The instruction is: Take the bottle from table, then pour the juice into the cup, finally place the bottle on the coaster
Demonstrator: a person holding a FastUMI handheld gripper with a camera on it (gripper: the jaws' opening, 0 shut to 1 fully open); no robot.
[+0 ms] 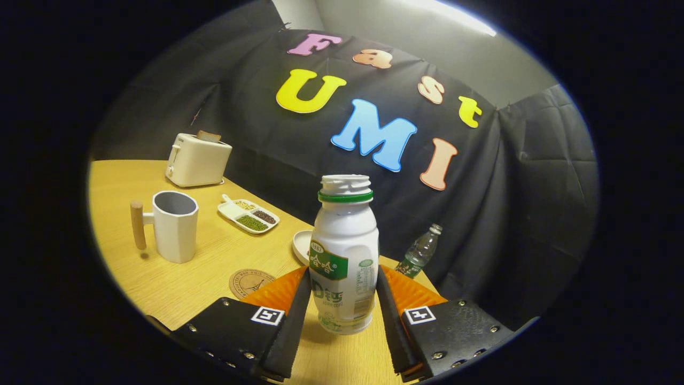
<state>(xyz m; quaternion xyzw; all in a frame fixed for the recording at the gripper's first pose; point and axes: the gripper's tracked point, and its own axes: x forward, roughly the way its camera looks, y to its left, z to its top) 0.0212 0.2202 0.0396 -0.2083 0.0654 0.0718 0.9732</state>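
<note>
Bottle (343,256): upright on surface (203,278), uncapped, between claw (343,299) fingers, both pressing its sides. Cup (175,225) and coaster (250,282): beyond the fingers, apart.

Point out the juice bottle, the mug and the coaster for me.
juice bottle (343,256), gripper view, label on its body
mug (176,227), gripper view, its side wall
coaster (250,282), gripper view, its printed top

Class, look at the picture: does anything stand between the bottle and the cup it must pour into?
Nothing visible does. The bottle stands between the hand-held gripper fingers; bare table lies between it and the cup. The coaster lies flat nearer.
</note>
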